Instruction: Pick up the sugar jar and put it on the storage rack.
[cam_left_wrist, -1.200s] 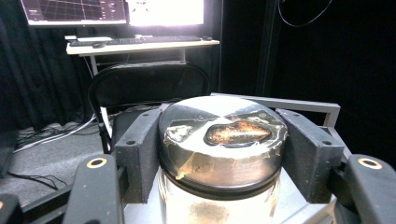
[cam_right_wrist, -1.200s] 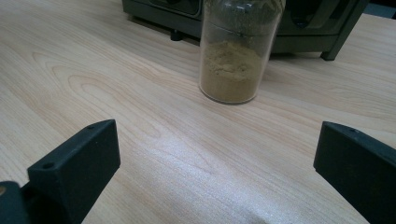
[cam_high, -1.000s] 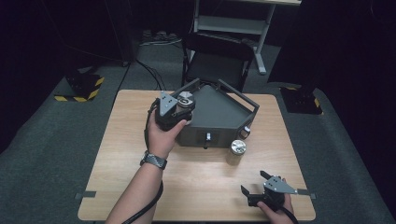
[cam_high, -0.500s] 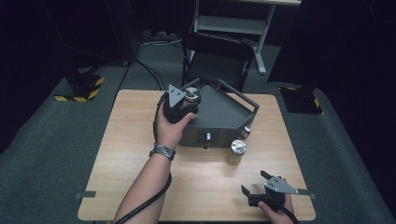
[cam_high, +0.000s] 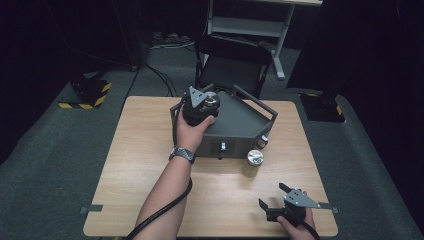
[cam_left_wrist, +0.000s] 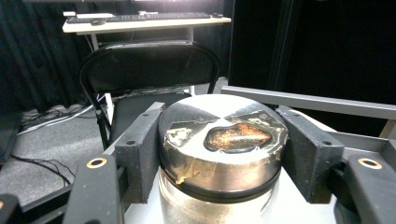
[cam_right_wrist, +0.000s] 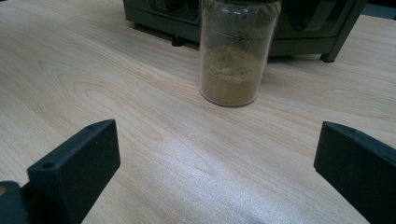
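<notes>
1. The right gripper (cam_high: 280, 200) is resting at the near edge of the light wooden table (cam_high: 130, 170), nearer than the dark grey metal box (cam_high: 235, 125) and to its right. Its black jaws are standing wide apart with nothing between them, as the right gripper view is showing.

2. A clear glass jar holding tan powder (cam_right_wrist: 236, 51), roughly a third full, is standing upright on the table just in front of the dark grey metal box, near its right front corner. Its silver lid (cam_high: 255, 158) is facing up in the high view. It is sitting apart from the right gripper.

3. The dark grey metal box is lying mid-table with a small latch (cam_high: 222, 147) on its front face and a bar handle (cam_high: 255, 100) at its far side. What it is holding inside cannot be told.

4. The left gripper (cam_high: 200, 106) is working above the far left part of the box. Its jaws are pinching a second glass jar with a worn, tape-marked silver lid (cam_left_wrist: 224, 140) by the lid's sides. This jar's contents are not legible.

5. Risk, as a judgement: the jaws are bearing on smooth metal, so the held jar could be slipping or twisting loose if the grip eases, and dropping onto the box. A turning lid could be spilling the contents.

6. Beyond the box, a black folding chair (cam_high: 230, 65) is standing off the table's far edge.
</notes>
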